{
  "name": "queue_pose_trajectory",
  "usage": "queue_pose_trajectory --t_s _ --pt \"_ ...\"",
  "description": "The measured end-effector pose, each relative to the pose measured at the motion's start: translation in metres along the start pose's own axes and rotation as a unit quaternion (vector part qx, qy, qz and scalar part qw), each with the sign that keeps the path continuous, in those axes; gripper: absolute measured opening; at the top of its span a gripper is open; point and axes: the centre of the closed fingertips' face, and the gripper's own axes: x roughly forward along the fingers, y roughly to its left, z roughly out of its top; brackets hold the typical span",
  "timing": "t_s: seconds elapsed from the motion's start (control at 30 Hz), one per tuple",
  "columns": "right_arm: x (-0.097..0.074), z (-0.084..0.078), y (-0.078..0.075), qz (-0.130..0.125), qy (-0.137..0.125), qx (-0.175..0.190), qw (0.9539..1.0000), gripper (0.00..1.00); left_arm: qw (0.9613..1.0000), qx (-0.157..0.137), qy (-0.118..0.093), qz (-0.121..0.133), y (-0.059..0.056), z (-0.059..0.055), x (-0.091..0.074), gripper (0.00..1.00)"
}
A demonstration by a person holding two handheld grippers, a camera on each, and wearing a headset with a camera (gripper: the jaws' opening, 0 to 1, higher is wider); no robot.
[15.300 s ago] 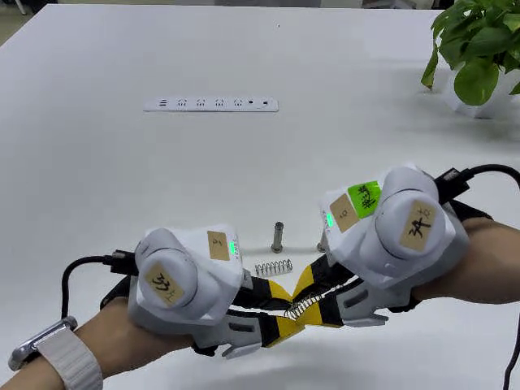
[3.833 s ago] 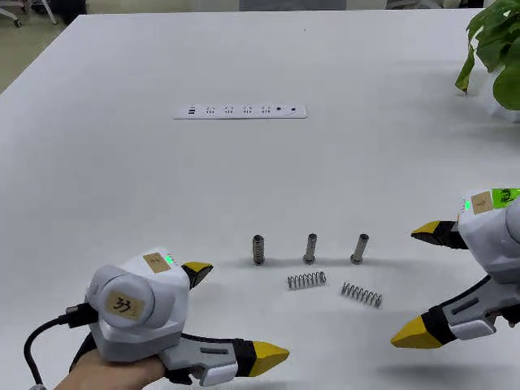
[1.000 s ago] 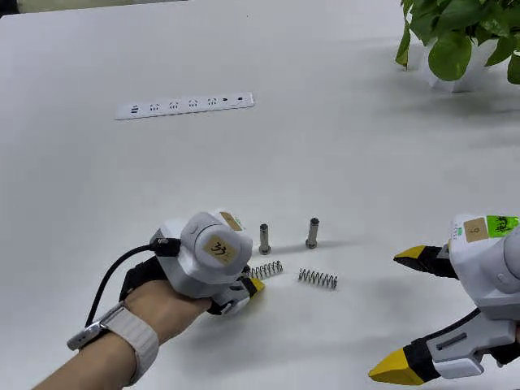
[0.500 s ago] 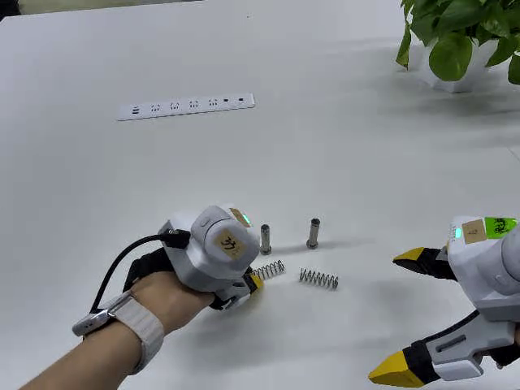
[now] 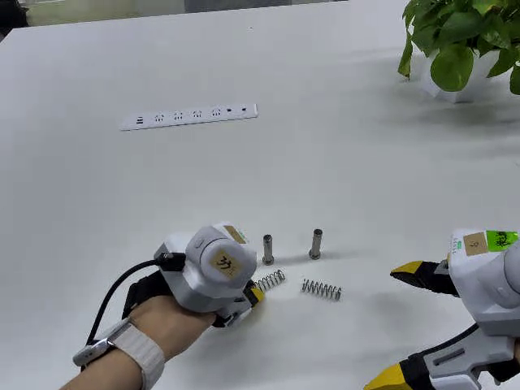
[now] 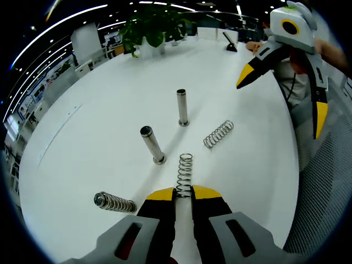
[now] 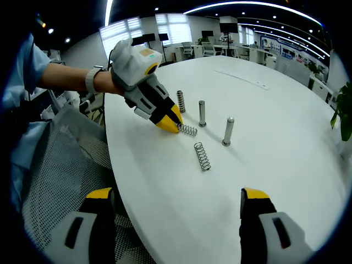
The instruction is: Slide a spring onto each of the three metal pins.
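Left gripper (image 6: 184, 192) has its jaws pinched down narrow on the near end of a spring (image 6: 185, 170). That spring lies flat on the white table (image 6: 99, 110) and points out ahead toward the pins. In the head view the same gripper (image 5: 253, 294) sits low on the table with the spring (image 5: 270, 280) poking out just beside its yellow tip, and its body covers the leftmost pin. The left gripper view is where you get that one: the wrapped pin (image 6: 114, 202), already with a spring on it, just left of the jaws. The middle pin (image 6: 152, 144) and the end pin (image 6: 181, 107) stand bare and upright, the middle one just beside the held spring's far end. The second spring (image 6: 218, 134) lies loose to the right of them, touching nothing.

Right gripper (image 7: 177, 195) is spread wide with nothing in it, hovering at the table's edge, well apart from the parts. Its own view shows that edge curving by close under the jaws, with a mesh chair (image 7: 60, 165) below. The head view adds a power strip (image 5: 189, 116) far back and a plant (image 5: 463, 41) in the far right corner, with lots of bare table in between
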Motion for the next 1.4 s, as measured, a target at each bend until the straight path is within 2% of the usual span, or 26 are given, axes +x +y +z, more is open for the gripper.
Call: queue_pose_trajectory --t_s 0.17,0.33,0.43,0.53,0.63,0.73,0.83,0.93,1.03,1.1,1.2,1.3,1.4 --pt "0.001 0.001 0.003 0.001 -0.002 0.0 1.0 0.96 0.9999 -0.014 -0.008 0.004 0.0 -0.003 -0.003 0.1" --pt "0.002 0.002 0.007 0.003 -0.003 0.001 1.0 0.95 0.9981 -0.056 -0.024 -0.004 -0.005 -0.007 -0.009 0.1" --pt "0.003 0.003 0.008 0.004 -0.007 0.005 1.0 0.95 0.9962 -0.077 -0.04 0.0 -0.005 -0.009 -0.016 0.1" --pt "0.004 0.003 0.01 0.006 -0.006 0.004 1.0 0.95 0.9956 -0.08 -0.048 0.003 -0.009 -0.009 -0.023 0.1" --pt "0.006 0.004 0.013 0.01 -0.006 0.003 0.9999 0.94 0.9949 -0.073 -0.07 0.002 -0.014 -0.006 -0.032 0.1" --pt "0.007 0.007 0.015 0.012 -0.01 0.002 0.9999 0.94 0.9953 -0.056 -0.079 0.006 -0.016 -0.007 -0.037 0.1" --pt "0.008 0.012 0.017 0.015 -0.019 0.006 0.9997 0.92 0.9945 -0.049 -0.093 0.003 -0.019 -0.008 -0.041 0.1" --pt "0.009 0.018 0.019 0.019 -0.032 0.012 0.9992 0.91 0.9934 -0.037 -0.108 -0.004 -0.026 -0.005 -0.046 0.1" --pt "0.011 0.026 0.023 0.025 -0.044 0.016 0.9986 0.9 0.9918 -0.015 -0.125 -0.022 -0.033 -0.004 -0.049 0.1" --pt "0.012 0.031 0.026 0.03 -0.048 0.014 0.9983 0.87 0.9906 0.002 -0.131 -0.039 -0.043 0.001 -0.051 0.1" --pt "0.013 0.041 0.029 0.036 -0.059 0.01 0.9976 0.84 0.9876 0.016 -0.143 -0.064 -0.057 0.007 -0.054 0.09" --pt "0.012 0.05 0.032 0.044 -0.07 0.003 0.9966 0.79 0.9851 0.025 -0.149 -0.083 -0.067 0.011 -0.055 0.09" --pt "0.012 0.054 0.036 0.058 -0.073 -0.002 0.9957 0.7 0.9828 0.03 -0.155 -0.096 -0.073 0.016 -0.057 0.09"
